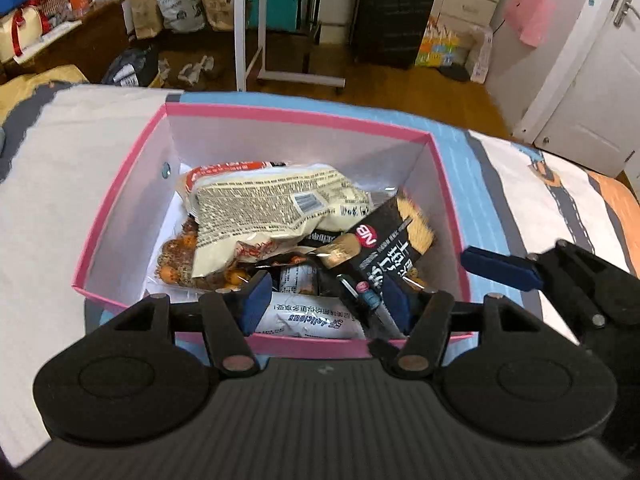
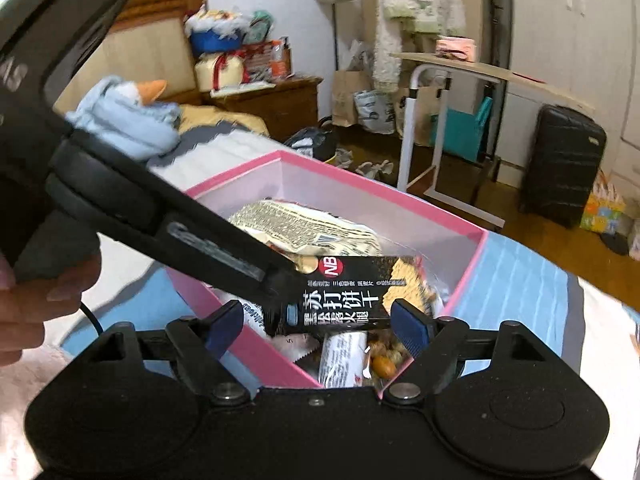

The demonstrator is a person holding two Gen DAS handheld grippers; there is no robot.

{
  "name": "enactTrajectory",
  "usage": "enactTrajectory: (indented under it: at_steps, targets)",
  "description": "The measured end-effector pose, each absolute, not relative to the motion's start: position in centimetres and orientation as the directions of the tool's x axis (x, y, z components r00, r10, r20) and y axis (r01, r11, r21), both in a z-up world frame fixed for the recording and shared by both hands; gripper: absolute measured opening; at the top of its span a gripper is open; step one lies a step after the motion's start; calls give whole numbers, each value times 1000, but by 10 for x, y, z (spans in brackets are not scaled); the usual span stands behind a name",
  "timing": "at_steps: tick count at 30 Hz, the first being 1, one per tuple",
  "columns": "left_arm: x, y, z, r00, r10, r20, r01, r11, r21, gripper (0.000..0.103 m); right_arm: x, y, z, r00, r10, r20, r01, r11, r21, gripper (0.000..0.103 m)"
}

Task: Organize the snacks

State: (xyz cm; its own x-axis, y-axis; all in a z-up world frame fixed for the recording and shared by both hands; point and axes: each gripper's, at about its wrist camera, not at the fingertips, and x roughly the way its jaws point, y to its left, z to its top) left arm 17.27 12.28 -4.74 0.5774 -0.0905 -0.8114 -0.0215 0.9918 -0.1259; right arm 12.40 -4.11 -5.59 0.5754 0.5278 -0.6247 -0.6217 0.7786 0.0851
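A pink box (image 1: 120, 216) sits on the bed and holds several snack packs: a cream pack (image 1: 272, 208), a white pack (image 1: 316, 320), orange snacks (image 1: 176, 260). My left gripper (image 1: 326, 304) hangs over the box's near edge, open; a black cracker pack (image 1: 388, 248) leans between its fingers, and I cannot tell if a finger touches it. In the right wrist view the left gripper's finger (image 2: 224, 256) reaches the black cracker pack (image 2: 348, 296) above the box (image 2: 468, 272). My right gripper (image 2: 320, 326) is open and empty at the box's near corner.
The bed has a white, blue and orange cover (image 1: 540, 200). Beyond it are a white rolling table (image 1: 248, 40), a black suitcase (image 1: 392, 16), paper bags (image 1: 148, 4) and a white door (image 1: 600, 80). A blue plush (image 2: 128, 116) lies on the bed.
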Motion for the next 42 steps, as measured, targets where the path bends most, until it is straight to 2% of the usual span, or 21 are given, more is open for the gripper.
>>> enactTrajectory:
  at_steps: [5,14,24,32,38,42]
  targets:
    - [149,112,-23,644,-58,-762,-1,997,-76,65,108,-67,-42,594,543,-594,-591,795,136,84]
    - [107,79,5,673,-81,-736,83,996,-34,66,61,-98,-13,681,452,-576,-537,843,27,84]
    - [68,66,27,697,-114,-708,109,993,-53,68,17,-144,21,775,377,-508,-429,903,16,84]
    - [38,65,35,731,-120,-672,113,992,-53,70,-9,-167,24,812,334,-479,-329,939,99,85]
    - [19,63,29,751,-127,-648,104,992,-73,72,-27,-173,21,838,279,-468,-276,958,76,85]
    - [11,57,23,762,-114,-637,95,993,-65,73,-35,-175,14,857,206,-472,-196,978,70,90]
